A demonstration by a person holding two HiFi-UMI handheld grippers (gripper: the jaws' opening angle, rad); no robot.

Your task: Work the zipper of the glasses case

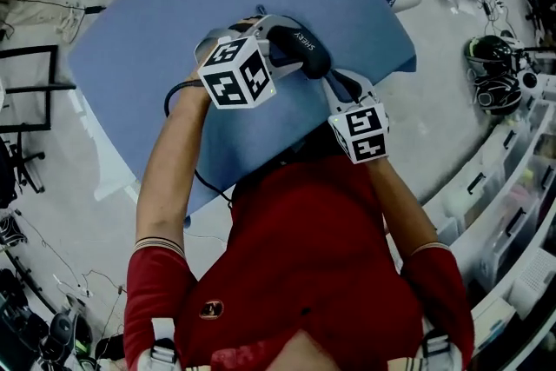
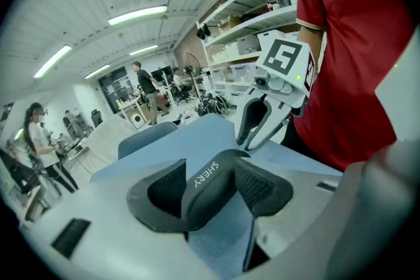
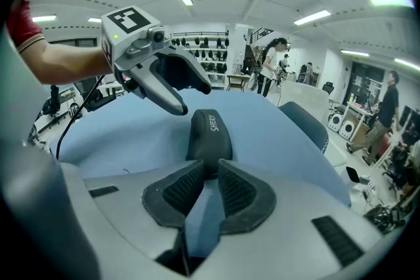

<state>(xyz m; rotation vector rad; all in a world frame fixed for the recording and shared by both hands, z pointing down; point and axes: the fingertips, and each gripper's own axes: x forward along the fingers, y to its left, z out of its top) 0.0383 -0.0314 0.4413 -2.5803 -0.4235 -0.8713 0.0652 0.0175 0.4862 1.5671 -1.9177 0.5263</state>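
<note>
Left hand-held gripper (image 2: 210, 172) first: its jaws are closed on the case (image 2: 202, 195), one pad on each long side, and the dark shell with its white lettering runs straight out between them. That is a firm clamp, with no gap showing on either side.

Over to the right hand-held gripper (image 3: 210, 167): its jaws stand partly apart with nothing between them. The near end of the case sits just past its tips, and the pads (image 3: 180, 190) are not pressing on it.

So the case lies between the two tools, held by the left one over the blue desk (image 1: 156, 30), near the edge closest to the person. From the head view it seems to be carried in the jaws rather than lying flat, but I can't tell whether its underside touches the desk.

Now progress. The shell looks closed all round in every view, though the zipper line and its pull are too small and dark to pick out. I judge the bracing half of the job is in place, since the left side has the case steady. The working half is not under way, because the right side has no hold on any pull. What is left, as I read it, is for the right jaws to find that tab, close on it and run it along the seam.
</note>
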